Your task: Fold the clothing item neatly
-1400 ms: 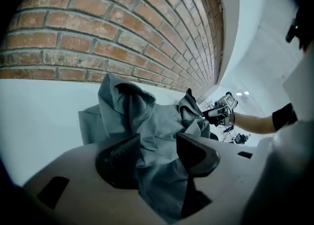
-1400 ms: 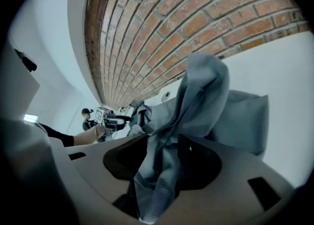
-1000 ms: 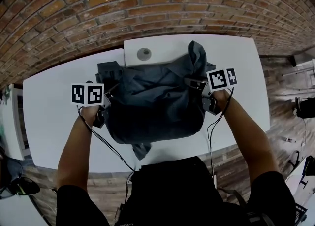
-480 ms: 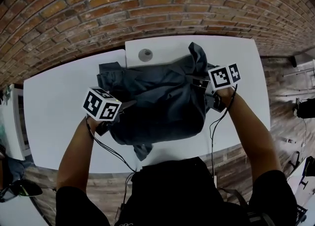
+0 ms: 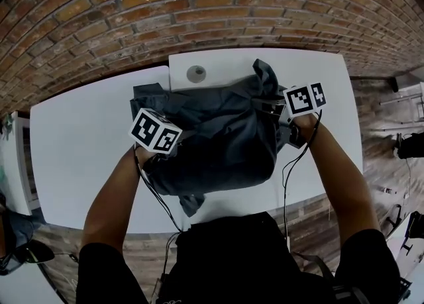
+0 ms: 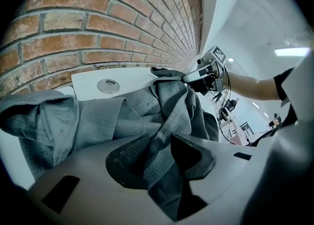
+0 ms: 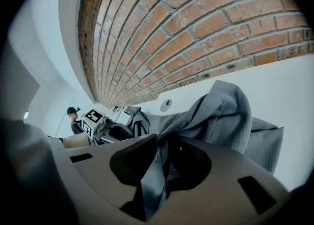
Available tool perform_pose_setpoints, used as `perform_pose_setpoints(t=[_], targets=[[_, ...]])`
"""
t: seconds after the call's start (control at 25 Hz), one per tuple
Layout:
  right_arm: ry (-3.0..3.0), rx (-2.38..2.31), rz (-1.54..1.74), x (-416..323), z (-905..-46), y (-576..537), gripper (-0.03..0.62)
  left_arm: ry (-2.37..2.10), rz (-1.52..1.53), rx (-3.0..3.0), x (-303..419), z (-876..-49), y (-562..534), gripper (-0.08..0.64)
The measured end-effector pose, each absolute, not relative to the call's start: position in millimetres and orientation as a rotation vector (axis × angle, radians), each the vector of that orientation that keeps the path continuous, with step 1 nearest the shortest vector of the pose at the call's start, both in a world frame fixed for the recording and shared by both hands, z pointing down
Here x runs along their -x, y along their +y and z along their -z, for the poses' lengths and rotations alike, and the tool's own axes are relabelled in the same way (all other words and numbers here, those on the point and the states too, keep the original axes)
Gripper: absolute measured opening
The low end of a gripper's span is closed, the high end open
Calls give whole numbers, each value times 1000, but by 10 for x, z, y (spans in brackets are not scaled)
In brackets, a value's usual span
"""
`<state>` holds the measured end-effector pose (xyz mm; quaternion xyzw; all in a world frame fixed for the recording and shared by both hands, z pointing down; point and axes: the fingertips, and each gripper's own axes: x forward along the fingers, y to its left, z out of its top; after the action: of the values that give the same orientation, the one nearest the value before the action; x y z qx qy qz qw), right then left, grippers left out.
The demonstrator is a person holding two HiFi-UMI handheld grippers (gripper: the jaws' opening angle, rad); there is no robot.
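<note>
A dark grey garment (image 5: 212,137) lies crumpled on the white table (image 5: 79,137). My left gripper (image 5: 173,145) rests on its left side, over the cloth. In the left gripper view its jaws (image 6: 164,153) are opening, and a fold of the garment (image 6: 162,121) runs loosely through the wide gap. My right gripper (image 5: 265,105) is at the garment's upper right corner. In the right gripper view it (image 7: 159,145) pinches a strip of the cloth (image 7: 221,116), which rises to a peak behind it, while the jaws begin opening.
A round grey grommet (image 5: 196,73) sits in the table just beyond the garment. A brick wall (image 5: 199,11) stands behind the table. The table's front edge (image 5: 132,226) is close to the person's body. Cables hang from both grippers.
My left gripper has swung from the garment's left edge up and right onto the cloth, its cube tilting, and its jaws have spread. The right gripper has barely moved.
</note>
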<state>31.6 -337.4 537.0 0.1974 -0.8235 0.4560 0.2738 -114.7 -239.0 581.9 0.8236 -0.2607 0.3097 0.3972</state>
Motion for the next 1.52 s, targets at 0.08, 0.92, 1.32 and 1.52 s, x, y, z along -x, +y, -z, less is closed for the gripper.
perform_pose_setpoints(t=[0.08, 0.92, 1.32, 1.52], targets=[[-2227, -548, -1213, -294, -5340, -3428, 55, -670, -793, -2079, 1164, -5831, -2403, 93], [-2320, -988, -1271, -189, -5103, -4781, 167, -1214, -329, -2073, 1873, -4817, -4285, 152], [-2484, -807, -840, -328, -4966, -3674, 166, -1219, -334, -2140, 1884, -4926, -3183, 96], [-2505, -913, -742, -570, -4950, -2930, 2, -1264, -154, -2042, 1854, -5001, -2423, 0]])
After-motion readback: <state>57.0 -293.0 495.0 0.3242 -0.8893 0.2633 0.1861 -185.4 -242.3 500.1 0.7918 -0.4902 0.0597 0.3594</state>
